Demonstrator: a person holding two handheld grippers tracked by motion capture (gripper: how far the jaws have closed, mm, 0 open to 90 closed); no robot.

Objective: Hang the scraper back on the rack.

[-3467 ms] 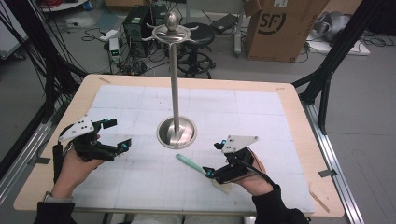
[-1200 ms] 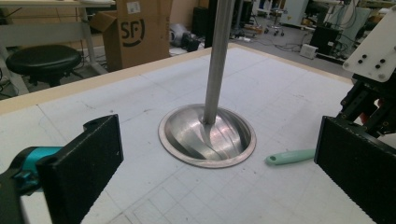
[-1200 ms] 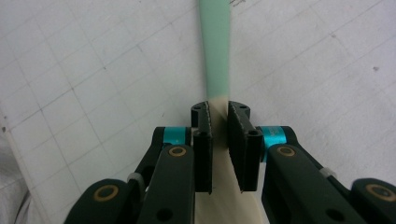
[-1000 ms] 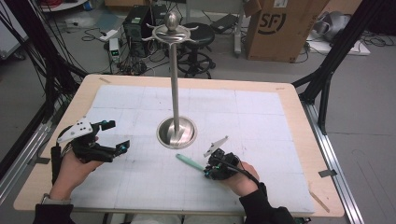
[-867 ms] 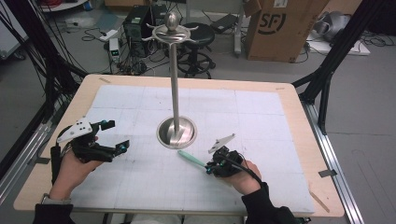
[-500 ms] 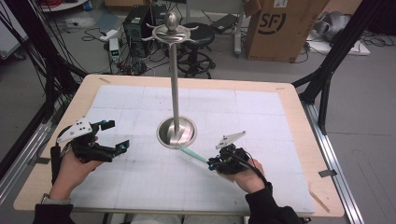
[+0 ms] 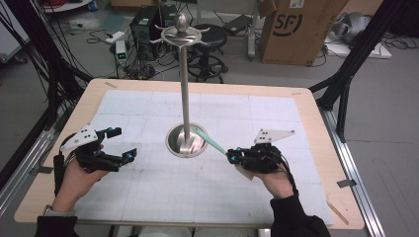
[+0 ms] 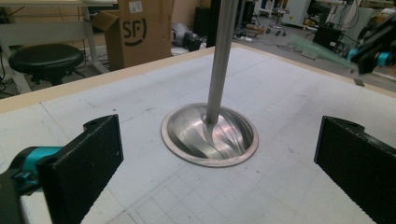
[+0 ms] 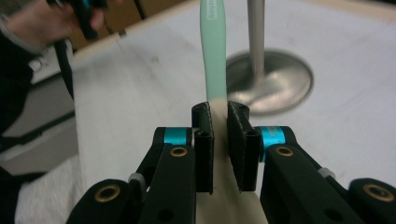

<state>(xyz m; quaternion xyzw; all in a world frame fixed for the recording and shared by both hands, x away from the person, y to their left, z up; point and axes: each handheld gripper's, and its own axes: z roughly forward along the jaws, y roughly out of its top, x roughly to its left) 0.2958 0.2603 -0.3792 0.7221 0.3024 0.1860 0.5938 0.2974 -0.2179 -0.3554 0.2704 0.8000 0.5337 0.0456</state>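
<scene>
One hand-held gripper (image 9: pixel 219 135) pinches a flat mint-green plastic stick (image 9: pixel 213 51); the other (image 8: pixel 219 163) gapes wide.

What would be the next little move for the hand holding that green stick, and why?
Probably lift it higher, toward the hooks at the top of the metal stand. The right tool is shut on the green stick, whose free end hangs low over the stand's base, so it seems to have a long way up to go. The left tool waits open on the table's other side.
</scene>
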